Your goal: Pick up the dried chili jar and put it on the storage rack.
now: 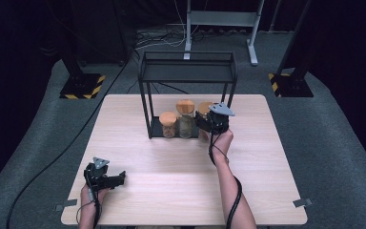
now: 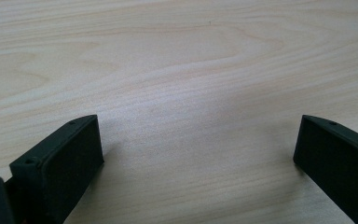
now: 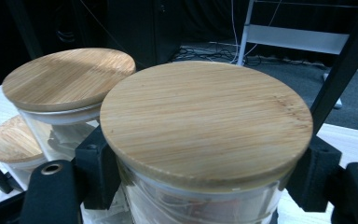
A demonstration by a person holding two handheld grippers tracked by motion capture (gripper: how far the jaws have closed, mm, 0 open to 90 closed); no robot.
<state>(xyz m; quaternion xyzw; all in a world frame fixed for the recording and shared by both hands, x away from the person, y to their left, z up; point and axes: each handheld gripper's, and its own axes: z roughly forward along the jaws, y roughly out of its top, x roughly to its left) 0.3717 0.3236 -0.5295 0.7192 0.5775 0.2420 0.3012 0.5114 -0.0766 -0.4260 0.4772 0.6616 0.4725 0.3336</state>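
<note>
Three glass jars with bamboo lids stand in a row at the foot of a black wire rack [image 1: 188,67]. My right gripper [image 1: 212,123] is shut on the rightmost jar [image 1: 203,108], one jaw pressing each side of the glass just under the lid. In the right gripper view this jar [image 3: 205,121] sits between the jaws of my right gripper [image 3: 205,179]. The tall middle jar [image 3: 67,77] and the short left jar [image 3: 11,140] are behind it. I cannot tell if the held jar rests on the shelf. My left gripper [image 1: 121,177] lies open near the table's front left, and its jaws [image 2: 198,144] have bare wood between them.
The rack's black posts and low base shelf [image 1: 158,130] frame the jars, with its top shelf above them. The middle jar [image 1: 185,112] stands close beside the held one. The wooden table [image 1: 171,191] stretches from the rack to the front edge. Cables trail from both grippers.
</note>
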